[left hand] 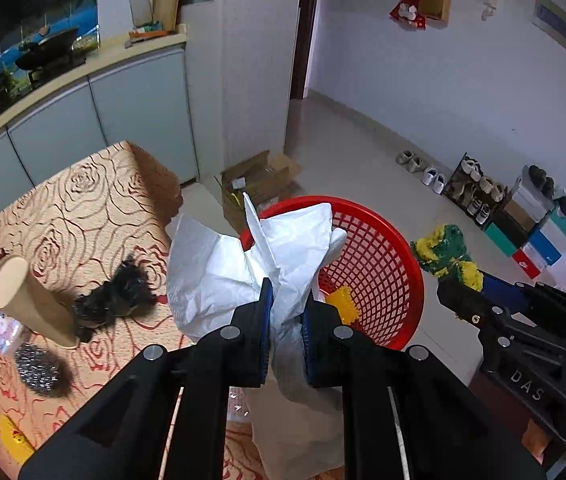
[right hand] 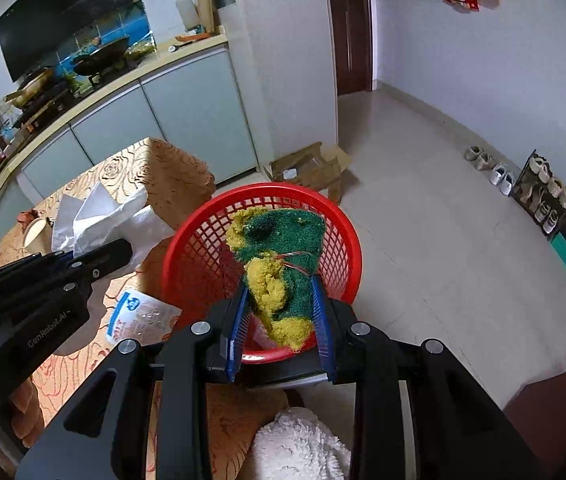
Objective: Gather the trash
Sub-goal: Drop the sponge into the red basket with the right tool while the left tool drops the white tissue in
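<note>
My left gripper (left hand: 287, 300) is shut on crumpled white paper (left hand: 243, 264), held over the near left rim of the red mesh basket (left hand: 379, 276). A yellow scrap (left hand: 343, 304) lies inside the basket. My right gripper (right hand: 283, 300) is shut on a worn green and yellow sponge (right hand: 279, 256), which hangs over the red mesh basket (right hand: 203, 248). In the left wrist view the right gripper (left hand: 483, 288) shows at the right with the sponge (left hand: 443, 252). In the right wrist view the left gripper (right hand: 95, 260) shows at the left with the white paper (right hand: 103, 216).
The table (left hand: 83, 208) has a rose-patterned cloth and carries a paper cup (left hand: 31, 296), a black tuft (left hand: 115, 300), a steel scourer (left hand: 39, 368) and a yellow piece (left hand: 13, 436). A printed plastic packet (right hand: 143, 316) lies beside the basket. A cardboard box (left hand: 259, 184) and shoes (left hand: 431, 172) stand on the floor.
</note>
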Motion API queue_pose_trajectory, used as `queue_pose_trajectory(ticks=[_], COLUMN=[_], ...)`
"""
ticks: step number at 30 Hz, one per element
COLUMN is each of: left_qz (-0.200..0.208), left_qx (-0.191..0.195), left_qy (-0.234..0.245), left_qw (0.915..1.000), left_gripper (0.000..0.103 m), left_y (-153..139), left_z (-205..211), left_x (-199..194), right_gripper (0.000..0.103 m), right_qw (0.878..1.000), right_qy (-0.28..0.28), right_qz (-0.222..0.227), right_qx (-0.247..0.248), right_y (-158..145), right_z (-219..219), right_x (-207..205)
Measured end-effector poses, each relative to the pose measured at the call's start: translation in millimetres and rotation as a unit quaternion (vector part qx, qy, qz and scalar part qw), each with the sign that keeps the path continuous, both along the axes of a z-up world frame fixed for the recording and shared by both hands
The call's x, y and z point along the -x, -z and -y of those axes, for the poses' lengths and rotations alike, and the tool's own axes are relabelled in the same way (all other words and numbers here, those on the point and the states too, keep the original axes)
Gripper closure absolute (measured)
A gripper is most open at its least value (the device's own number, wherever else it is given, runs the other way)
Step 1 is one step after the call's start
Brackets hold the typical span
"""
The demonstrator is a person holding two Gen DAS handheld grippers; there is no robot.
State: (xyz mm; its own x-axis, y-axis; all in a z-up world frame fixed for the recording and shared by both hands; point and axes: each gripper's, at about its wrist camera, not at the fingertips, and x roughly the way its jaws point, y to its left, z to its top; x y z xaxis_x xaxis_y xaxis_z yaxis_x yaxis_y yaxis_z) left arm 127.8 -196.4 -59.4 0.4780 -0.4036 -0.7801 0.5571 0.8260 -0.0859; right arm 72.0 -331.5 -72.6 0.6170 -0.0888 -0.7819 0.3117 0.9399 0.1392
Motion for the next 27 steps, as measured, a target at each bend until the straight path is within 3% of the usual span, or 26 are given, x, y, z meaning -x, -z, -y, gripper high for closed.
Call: queue_pose_trajectory(ticks=[22,27], left_qz=[-0.05,-0.055], left_qx=[-0.016,-0.023], left_qy=[0.002,0.002], left_qw=[0.9986,0.9982], left_gripper=[0.09,0.076], left_y=[27.3,31.9], left_z=[26.1,29.5], left_x=[-36.2,-41.1], right_gripper=[0.073,0.072], right_qw=[0.999,0.998], right_qy=[-0.01,-0.009], right_qz=[-0.052,-0.054], right_qx=[0.0,-0.002], right_y=[39.7,42.7], right_z=[15.0,17.1], right_x=[-40.4,-42.7])
